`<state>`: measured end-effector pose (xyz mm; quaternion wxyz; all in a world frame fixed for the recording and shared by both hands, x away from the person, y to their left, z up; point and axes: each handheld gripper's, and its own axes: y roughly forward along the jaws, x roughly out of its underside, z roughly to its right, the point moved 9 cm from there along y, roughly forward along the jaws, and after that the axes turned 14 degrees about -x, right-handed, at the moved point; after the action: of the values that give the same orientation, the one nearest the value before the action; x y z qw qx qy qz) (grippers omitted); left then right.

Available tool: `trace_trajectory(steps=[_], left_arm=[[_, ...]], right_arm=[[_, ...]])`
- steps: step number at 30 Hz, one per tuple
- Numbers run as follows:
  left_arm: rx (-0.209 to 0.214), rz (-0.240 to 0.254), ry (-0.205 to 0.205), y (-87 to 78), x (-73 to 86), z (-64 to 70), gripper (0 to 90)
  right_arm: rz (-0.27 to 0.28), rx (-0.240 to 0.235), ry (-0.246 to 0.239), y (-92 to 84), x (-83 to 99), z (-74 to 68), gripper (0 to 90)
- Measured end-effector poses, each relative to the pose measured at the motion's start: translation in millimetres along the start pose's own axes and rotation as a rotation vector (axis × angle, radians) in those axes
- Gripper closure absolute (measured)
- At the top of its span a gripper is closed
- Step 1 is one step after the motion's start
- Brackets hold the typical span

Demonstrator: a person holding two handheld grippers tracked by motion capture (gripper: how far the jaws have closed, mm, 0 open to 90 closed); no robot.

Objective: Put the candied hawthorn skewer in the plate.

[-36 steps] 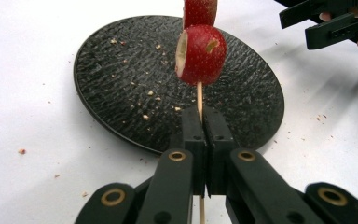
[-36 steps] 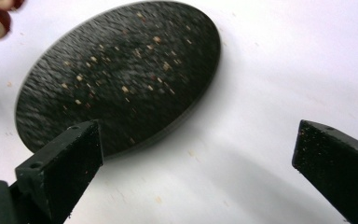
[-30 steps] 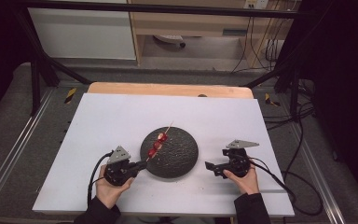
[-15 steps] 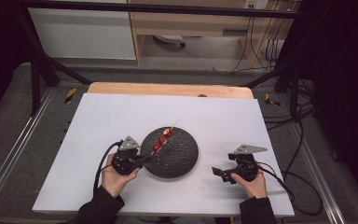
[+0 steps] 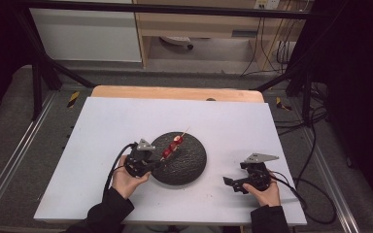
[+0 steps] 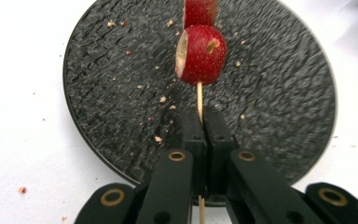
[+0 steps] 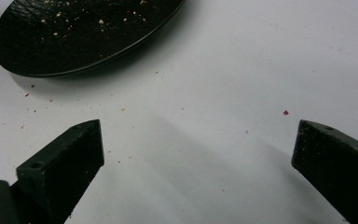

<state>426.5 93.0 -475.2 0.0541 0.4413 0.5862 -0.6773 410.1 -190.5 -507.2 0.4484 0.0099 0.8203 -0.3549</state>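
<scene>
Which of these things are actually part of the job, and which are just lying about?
In use:
left gripper, shut on the skewer
strawberries threaded on it
black plate

Lying about:
right gripper, open, holding nothing
crumbs on the white table

Grey floor (image 5: 9, 121), white cabinet (image 5: 87, 34), wooden shelf unit (image 5: 199, 24), black frame bars (image 5: 43, 73), tangled cables (image 5: 281, 48)

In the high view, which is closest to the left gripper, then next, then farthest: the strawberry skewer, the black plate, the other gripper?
1. Strawberry skewer: clamped in the left gripper.
2. Black plate: just beside it, under the skewer.
3. Right gripper: across the table, past the plate.
</scene>
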Motion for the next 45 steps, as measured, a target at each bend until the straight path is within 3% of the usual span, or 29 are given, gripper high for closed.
trace_trajectory(steps=[7, 21, 34, 39, 45], left_arm=[[-0.012, -0.052, 0.019, 9.6, 3.0, 8.8, 88.8], [-0.043, -0.098, 0.038, 22.9, 6.1, 12.4, 88.6], [-0.046, -0.065, 0.049, 22.5, 5.1, 13.3, 87.5], [-0.019, -0.011, 0.060, 11.7, 2.3, 8.8, 77.8], [0.020, 0.054, 0.108, -5.6, 6.0, -1.6, 54.9]], right_arm=[[-0.001, -0.005, -0.002, -1.7, 1.0, -1.1, 2.7], [0.013, 0.000, 0.005, -4.5, 1.6, 2.5, 3.0], [0.015, 0.003, 0.015, -4.8, 1.6, 2.6, 3.2], [0.006, 0.002, 0.012, -4.2, 2.6, 2.8, 2.9], [0.004, 0.005, 0.011, -3.9, 2.9, 3.2, 2.5]])
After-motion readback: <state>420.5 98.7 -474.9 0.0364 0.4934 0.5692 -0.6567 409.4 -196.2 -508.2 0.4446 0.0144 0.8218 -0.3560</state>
